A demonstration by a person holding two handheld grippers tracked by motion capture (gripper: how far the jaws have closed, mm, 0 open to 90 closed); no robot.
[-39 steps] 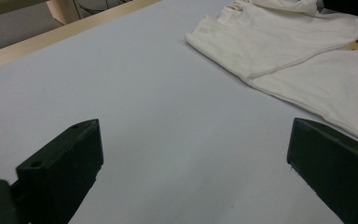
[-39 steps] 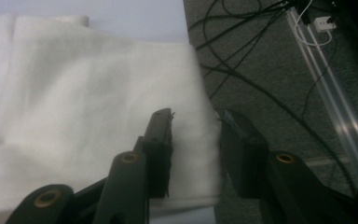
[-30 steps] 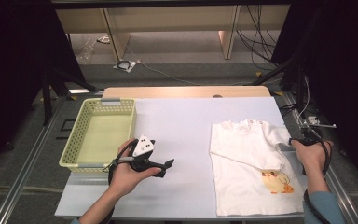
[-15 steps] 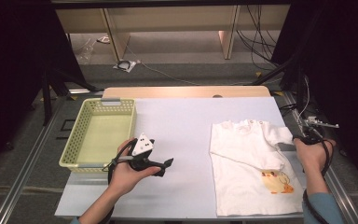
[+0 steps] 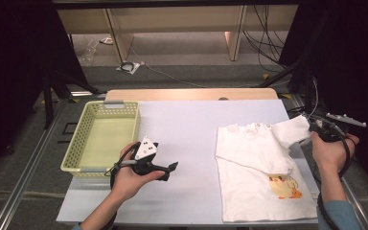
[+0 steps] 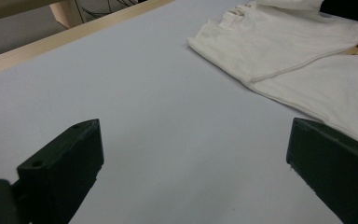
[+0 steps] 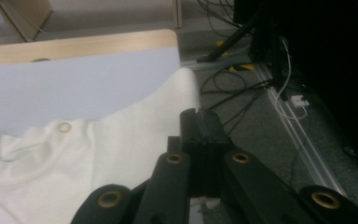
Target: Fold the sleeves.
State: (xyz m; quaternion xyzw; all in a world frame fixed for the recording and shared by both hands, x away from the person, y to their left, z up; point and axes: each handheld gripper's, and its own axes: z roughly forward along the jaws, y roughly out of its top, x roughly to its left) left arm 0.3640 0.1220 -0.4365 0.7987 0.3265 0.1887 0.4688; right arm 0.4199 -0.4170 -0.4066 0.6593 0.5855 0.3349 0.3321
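I have the right gripper [image 5: 310, 128] at the right edge of the table [image 5: 191, 120], its jaws pressed together on the sleeve [image 5: 294, 130] of the white T-shirt [image 5: 258, 163], pinching the cloth and holding it lifted off the table. The rest of the T-shirt lies flat on the right half of the table, its small printed picture [image 5: 283, 186] toward the near right corner. My left gripper [image 5: 170, 168] sits near the middle left, jaws spread wide over bare table with nothing between them, just right of the pale green basket [image 5: 84, 165] at the left edge.
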